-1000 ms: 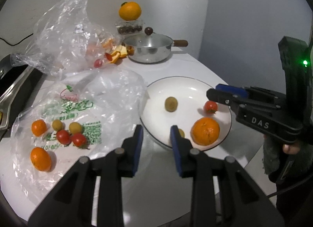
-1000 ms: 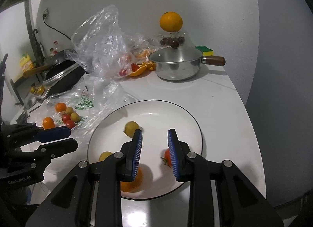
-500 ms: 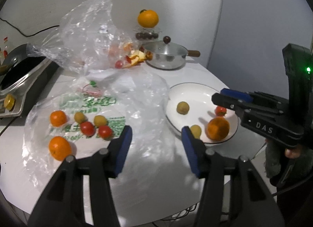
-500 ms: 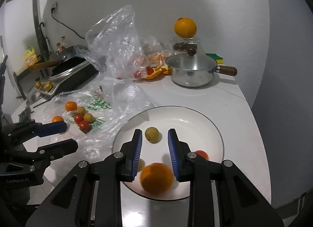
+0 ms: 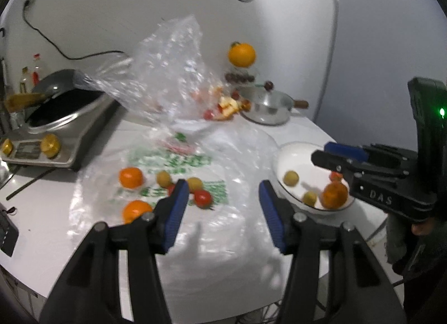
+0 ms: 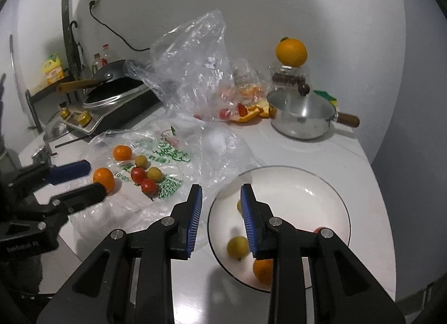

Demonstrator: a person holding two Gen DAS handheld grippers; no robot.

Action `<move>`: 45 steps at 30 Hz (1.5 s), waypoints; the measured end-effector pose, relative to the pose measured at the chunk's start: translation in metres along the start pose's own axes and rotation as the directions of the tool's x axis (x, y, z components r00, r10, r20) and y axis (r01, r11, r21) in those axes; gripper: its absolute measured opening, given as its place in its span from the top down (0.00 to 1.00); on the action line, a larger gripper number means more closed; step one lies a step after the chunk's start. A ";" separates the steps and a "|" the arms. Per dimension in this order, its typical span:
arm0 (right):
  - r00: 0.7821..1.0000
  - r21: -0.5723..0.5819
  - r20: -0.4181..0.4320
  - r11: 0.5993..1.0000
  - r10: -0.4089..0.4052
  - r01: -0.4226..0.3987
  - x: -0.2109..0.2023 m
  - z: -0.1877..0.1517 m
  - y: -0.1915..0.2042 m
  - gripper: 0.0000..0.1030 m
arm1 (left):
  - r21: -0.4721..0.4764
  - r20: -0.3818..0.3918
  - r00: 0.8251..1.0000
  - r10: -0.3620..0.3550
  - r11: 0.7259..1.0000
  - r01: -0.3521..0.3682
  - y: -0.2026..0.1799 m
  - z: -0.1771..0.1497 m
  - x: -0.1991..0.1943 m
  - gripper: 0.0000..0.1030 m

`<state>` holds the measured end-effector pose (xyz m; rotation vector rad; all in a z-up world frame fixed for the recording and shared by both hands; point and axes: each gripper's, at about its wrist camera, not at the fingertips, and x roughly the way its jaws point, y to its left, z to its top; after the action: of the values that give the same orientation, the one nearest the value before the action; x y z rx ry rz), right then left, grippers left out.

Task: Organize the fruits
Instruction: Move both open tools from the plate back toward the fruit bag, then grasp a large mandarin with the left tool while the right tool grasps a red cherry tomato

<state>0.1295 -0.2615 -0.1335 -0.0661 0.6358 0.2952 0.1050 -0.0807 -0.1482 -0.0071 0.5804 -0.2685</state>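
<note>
Fruits lie in two groups on the white worktop, and the white plate serves as the landmark. On the plate sit an orange, a red tomato near its right rim, and two small yellow-green fruits — one of them mostly hidden behind a finger in the right wrist view. Left of the plate, on the flattened printed plastic bag, rest two small oranges, two red tomatoes and two more yellow-green fruits, all close together. Beyond the plate stands a steel saucepan with a wooden handle, and beside it a crumpled clear bag with orange peel at its mouth; a large orange sits on a clear box behind the pan. The left gripper hangs above the printed bag, left of the plate, its fingers spread wide and holding nothing. The right gripper hovers over the plate's left rim, fingers parted to a narrower gap — also empty. Far left of the plate sits an induction cooker with a dark pan.
</note>
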 end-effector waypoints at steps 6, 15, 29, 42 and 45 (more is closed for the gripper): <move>1.000 -0.021 0.025 1.000 0.012 -0.011 -0.003 0.007 0.021 0.70 | -0.024 0.048 0.998 0.039 0.999 -0.038 0.023 -0.001 -0.013 0.48; 0.999 -0.059 0.018 0.997 0.042 -0.041 0.007 0.018 0.051 0.63 | -0.051 0.064 0.995 0.083 0.996 -0.079 0.055 -0.006 -0.020 0.48; 0.996 -0.096 -0.028 0.991 0.087 -0.089 0.034 0.023 0.084 0.63 | -0.077 0.026 0.994 0.107 0.991 -0.105 0.086 -0.016 -0.008 0.48; 0.991 -0.096 -0.083 0.989 0.108 -0.116 0.066 0.022 0.090 0.63 | -0.077 -0.042 0.996 0.084 0.993 -0.087 0.093 -0.023 0.022 0.48; 0.989 -0.094 -0.093 0.988 0.114 -0.123 0.073 0.022 0.091 0.63 | -0.074 -0.053 0.995 0.081 0.994 -0.085 0.094 -0.023 0.029 0.48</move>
<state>0.1712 -0.1532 -0.1563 -0.1371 0.7128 0.4412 0.1393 0.0038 -0.1910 -0.0498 0.6385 -0.1660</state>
